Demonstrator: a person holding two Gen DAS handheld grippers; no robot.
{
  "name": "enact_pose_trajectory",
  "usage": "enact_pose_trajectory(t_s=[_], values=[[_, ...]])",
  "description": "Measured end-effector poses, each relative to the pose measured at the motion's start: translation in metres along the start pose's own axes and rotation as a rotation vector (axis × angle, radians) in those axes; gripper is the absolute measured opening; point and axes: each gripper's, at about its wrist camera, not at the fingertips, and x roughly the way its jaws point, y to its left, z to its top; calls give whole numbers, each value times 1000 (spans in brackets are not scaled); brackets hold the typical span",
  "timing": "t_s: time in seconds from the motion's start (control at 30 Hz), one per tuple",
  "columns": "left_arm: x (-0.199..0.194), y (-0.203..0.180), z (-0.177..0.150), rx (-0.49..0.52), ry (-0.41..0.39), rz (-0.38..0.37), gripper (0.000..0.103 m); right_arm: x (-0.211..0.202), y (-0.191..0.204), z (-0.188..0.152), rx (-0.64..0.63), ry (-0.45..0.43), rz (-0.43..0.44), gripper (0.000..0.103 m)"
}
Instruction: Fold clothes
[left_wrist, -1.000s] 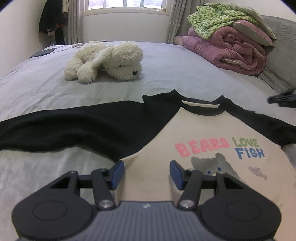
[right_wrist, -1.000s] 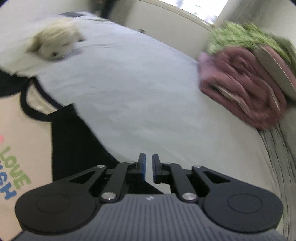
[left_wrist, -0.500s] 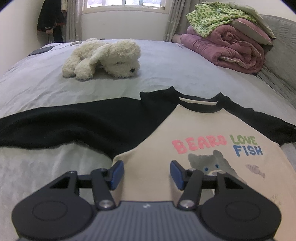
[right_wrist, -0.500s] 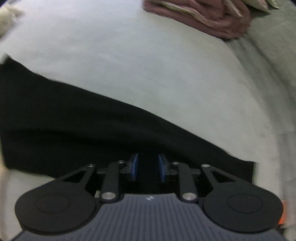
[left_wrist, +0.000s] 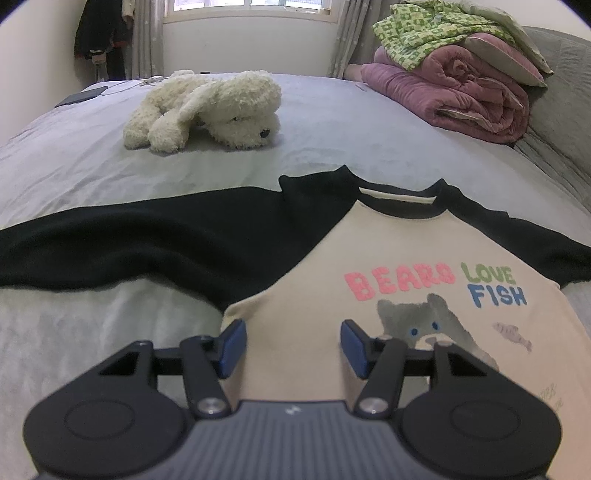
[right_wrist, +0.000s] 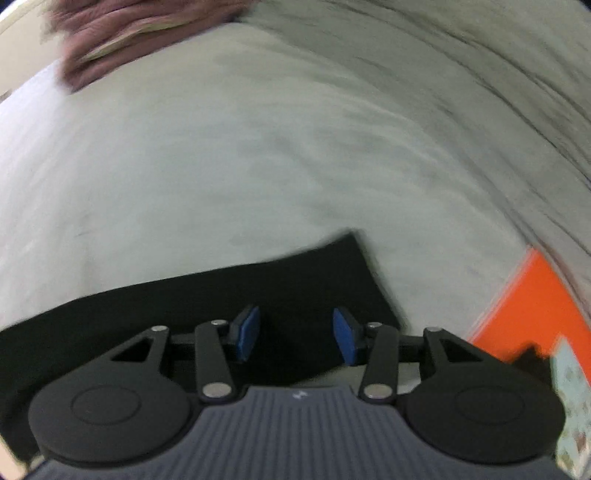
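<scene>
- A cream shirt (left_wrist: 369, 295) with black sleeves and a "BEARS LOVE FISH" cat print lies flat, front up, on a grey bed (left_wrist: 92, 166), neck towards the far side.
- Your left tongs (left_wrist: 288, 345) hang over the near left part of the shirt's cream body, just where they were a second ago. They stand roughly half open, with nothing between the blue pads.
- Your right tongs (right_wrist: 295, 334) have swung away from the shirt's right shoulder and out along the black right sleeve (right_wrist: 221, 295). They now sit above the sleeve's far end, near its cuff.
- A second ago those right tongs were nearly closed. Their jaws are opening now, and the sleeve shows between the pads, but they do not pinch it.
- The right view is blurred. An orange object (right_wrist: 532, 306) shows at its right edge.
- This looks like the start of the first fold: the right sleeve is about to be gripped and carried over the body.
- A plush dog (left_wrist: 207, 107) and piled quilts (left_wrist: 454, 96) lie well beyond the shirt.
</scene>
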Motion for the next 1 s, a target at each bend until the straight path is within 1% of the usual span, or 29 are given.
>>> enact_pose_trajectory(t_s=[0.07,0.1,0.17,0.23,0.27,0.3,0.33,0.37,0.43,0.47,0.6,0.73,0.87,0.93,1.0], values=[[0,0,0,-1,2,0,58,3,-12,0,55,6,-44,46],[0,0,0,-2,3,0,58,5,-16,0,81,17,-41,46],[1,0,0,-3,5,1,58,8,-26,-4,119,39,-19,47],[2,0,-1,0,8,2,58,11,-28,-10,132,36,9,47],[2,0,-1,1,9,2,58,12,-29,-13,138,34,22,50],[2,-1,-2,2,10,3,58,14,-28,-14,136,28,27,49],[2,-1,-2,3,11,3,58,16,-28,-13,127,18,23,41],[2,-1,-2,3,11,3,58,19,-27,-12,117,6,17,30],[3,0,-1,1,13,2,58,18,-25,-9,106,-27,-2,13],[2,0,-1,0,13,1,58,18,-25,-6,107,-46,0,11],[1,1,0,-8,11,-2,58,-11,-16,-8,89,-185,48,11],[-2,5,3,-23,8,7,58,-54,8,-11,26,-330,105,11],[-5,14,9,-52,10,33,58,-107,43,-17,-36,-473,215,11],[-7,19,11,-75,12,33,58,-138,68,-25,-78,-538,287,11],[-10,25,14,-104,13,25,58,-160,96,-34,-127,-584,351,11]])
